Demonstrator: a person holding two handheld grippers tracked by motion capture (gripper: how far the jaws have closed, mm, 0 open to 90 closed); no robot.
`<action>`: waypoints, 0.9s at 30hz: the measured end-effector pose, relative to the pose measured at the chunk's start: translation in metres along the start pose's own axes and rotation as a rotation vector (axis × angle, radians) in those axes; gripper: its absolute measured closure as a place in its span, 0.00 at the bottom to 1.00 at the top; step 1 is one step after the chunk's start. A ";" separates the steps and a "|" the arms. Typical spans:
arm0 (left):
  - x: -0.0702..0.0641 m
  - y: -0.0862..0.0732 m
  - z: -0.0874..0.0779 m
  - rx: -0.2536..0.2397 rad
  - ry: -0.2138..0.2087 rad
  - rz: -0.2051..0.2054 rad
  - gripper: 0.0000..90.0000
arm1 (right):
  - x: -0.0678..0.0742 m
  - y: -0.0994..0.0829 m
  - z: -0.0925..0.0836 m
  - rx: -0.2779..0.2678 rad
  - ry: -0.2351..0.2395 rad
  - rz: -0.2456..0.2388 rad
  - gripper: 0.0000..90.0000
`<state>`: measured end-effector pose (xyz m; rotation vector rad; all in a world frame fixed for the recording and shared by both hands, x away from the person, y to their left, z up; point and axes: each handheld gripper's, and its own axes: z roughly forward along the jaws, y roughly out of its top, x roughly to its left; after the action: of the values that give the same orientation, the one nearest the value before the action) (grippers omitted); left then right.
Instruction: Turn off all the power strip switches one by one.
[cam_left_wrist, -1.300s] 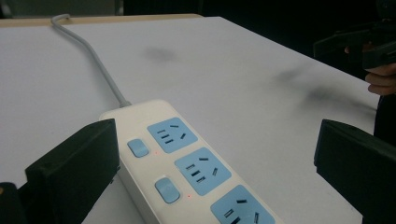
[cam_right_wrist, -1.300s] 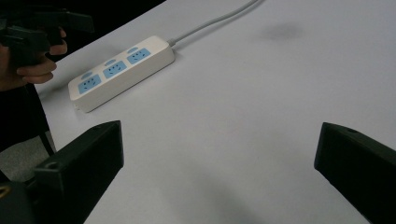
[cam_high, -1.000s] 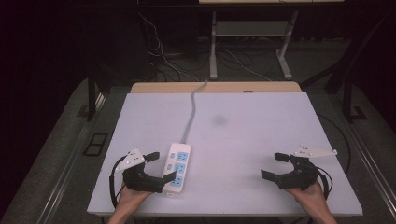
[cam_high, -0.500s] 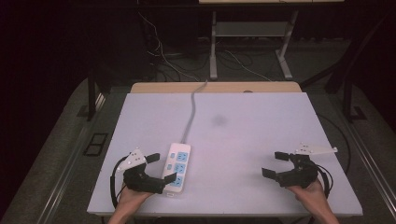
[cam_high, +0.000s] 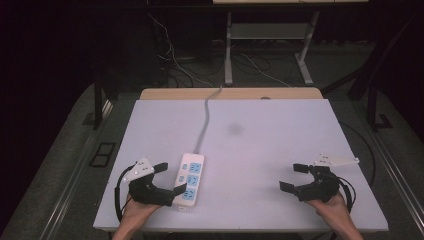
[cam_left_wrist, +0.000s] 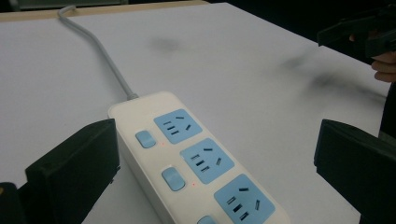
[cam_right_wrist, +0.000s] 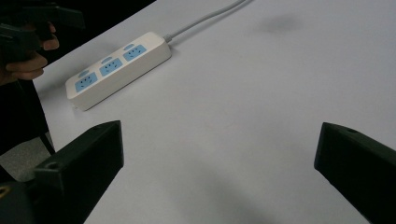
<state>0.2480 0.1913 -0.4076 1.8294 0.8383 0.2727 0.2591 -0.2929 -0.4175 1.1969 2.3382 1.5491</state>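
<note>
A white power strip (cam_high: 189, 180) with blue sockets lies on the white table (cam_high: 280, 125), near the front left. Its grey cable (cam_high: 205, 120) runs off over the far edge. My left gripper (cam_high: 171, 177) is open, and the near end of the strip sits between its jaws. In the left gripper view the strip (cam_left_wrist: 196, 163) lies between the two black jaws without touching either, small red lights glowing beside its switches. My right gripper (cam_high: 289, 177) is open at the front right, with only bare table between its fingers (cam_right_wrist: 84, 158). The strip (cam_right_wrist: 116, 65) lies far off to its left.
A dark smudge (cam_high: 234, 129) marks the table's middle. A wooden strip (cam_high: 230, 93) borders the far edge. Behind it, loose cables (cam_high: 175, 65) and a desk frame's legs (cam_high: 229, 55) stand on the dark floor. Each gripper trails a black cable near the front edge.
</note>
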 end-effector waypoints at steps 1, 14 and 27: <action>0.001 0.001 0.000 0.007 0.000 0.003 0.00 | 0.000 0.000 0.000 -0.001 0.000 0.000 0.01; 0.008 0.008 -0.003 0.069 0.018 0.012 0.00 | 0.002 -0.001 0.000 0.003 -0.004 -0.006 0.01; 0.014 0.015 0.000 0.161 0.001 0.033 0.00 | 0.001 -0.001 0.000 0.009 -0.011 -0.011 0.01</action>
<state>0.2648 0.1978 -0.3968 1.9940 0.8518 0.2320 0.2576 -0.2923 -0.4179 1.1890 2.3437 1.5263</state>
